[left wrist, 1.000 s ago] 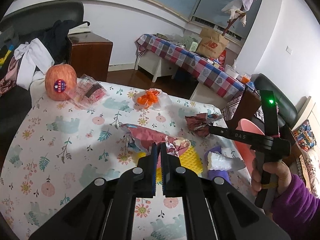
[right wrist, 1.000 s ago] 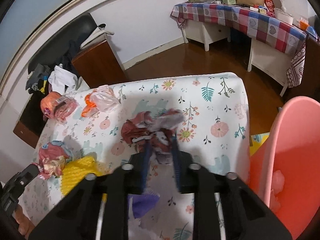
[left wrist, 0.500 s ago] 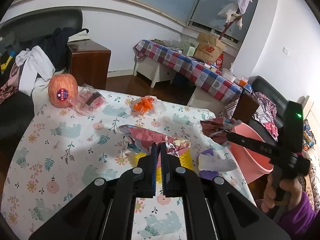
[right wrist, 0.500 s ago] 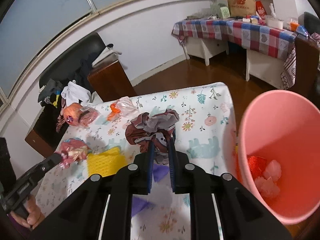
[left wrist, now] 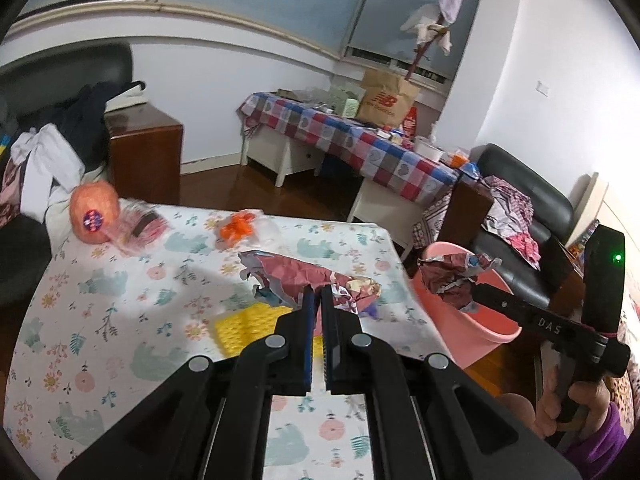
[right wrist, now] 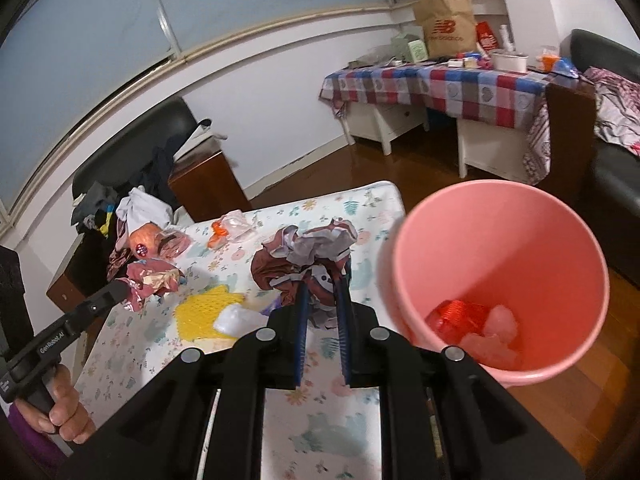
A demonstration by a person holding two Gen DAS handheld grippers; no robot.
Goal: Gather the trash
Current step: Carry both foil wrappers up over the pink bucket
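Note:
My left gripper (left wrist: 316,294) is shut on a crumpled maroon paper wrapper (left wrist: 308,276) held above the table; it also shows in the right wrist view (right wrist: 154,280). My right gripper (right wrist: 322,276) is shut on another crumpled maroon and grey paper ball (right wrist: 308,252), lifted off the table and close to the rim of the pink bin (right wrist: 500,276); this ball shows by the bin in the left wrist view (left wrist: 452,276). The bin (left wrist: 472,312) stands on the floor past the table's right edge and holds red and pale trash (right wrist: 476,328).
On the floral tablecloth (left wrist: 100,312) lie a yellow foam net (left wrist: 244,328), an orange scrap in clear plastic (left wrist: 240,230), an apple in foam netting (left wrist: 94,212), a clear wrapper (left wrist: 140,232), and white and purple scraps (right wrist: 236,320). A wooden cabinet and a checkered table stand behind.
My right gripper lifted its paper ball off the table and carried it right, up to the pink bin. My left gripper rose a little with its wrapper.

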